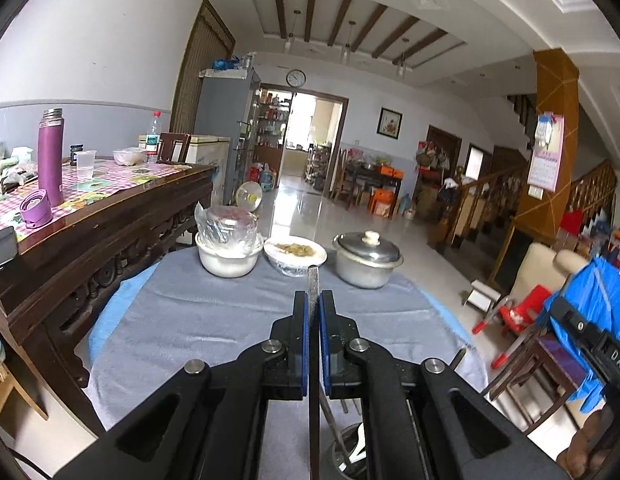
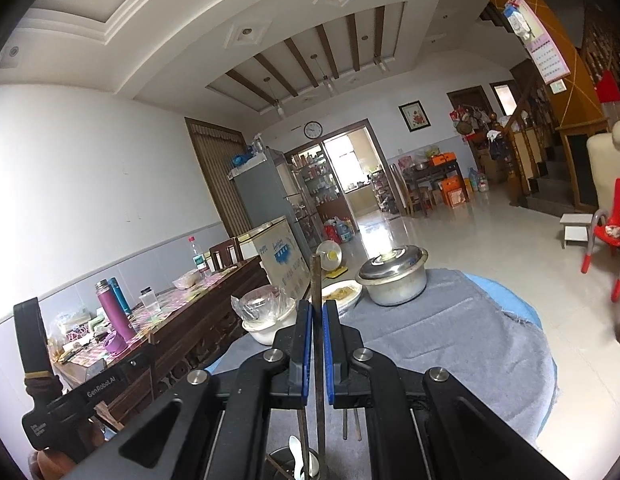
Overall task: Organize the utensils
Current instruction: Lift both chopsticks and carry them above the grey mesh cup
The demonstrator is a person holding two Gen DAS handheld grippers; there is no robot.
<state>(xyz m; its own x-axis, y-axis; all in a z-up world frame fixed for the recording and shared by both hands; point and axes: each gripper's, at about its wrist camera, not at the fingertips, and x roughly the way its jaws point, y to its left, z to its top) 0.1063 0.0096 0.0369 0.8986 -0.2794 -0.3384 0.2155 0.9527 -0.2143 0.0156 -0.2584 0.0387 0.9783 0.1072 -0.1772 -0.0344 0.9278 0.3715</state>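
My left gripper (image 1: 314, 300) is shut on a thin flat metal utensil handle (image 1: 313, 280) that stands upright between its blue pads. Its lower end runs down toward a dark round utensil holder (image 1: 346, 454) at the frame's bottom, which holds other utensils. My right gripper (image 2: 317, 308) is shut on a thin dark stick-like utensil (image 2: 316, 276), also upright. Below it the holder (image 2: 297, 464) shows a white spoon and several sticks. Both grippers hover over a round table with a grey cloth (image 1: 213, 320).
At the table's far side stand a white bowl with a plastic-wrapped glass (image 1: 227, 246), a plate of food (image 1: 295, 254) and a lidded steel pot (image 1: 368, 260). A dark wooden table (image 1: 89, 208) with a purple flask is at the left. Chairs stand at the right.
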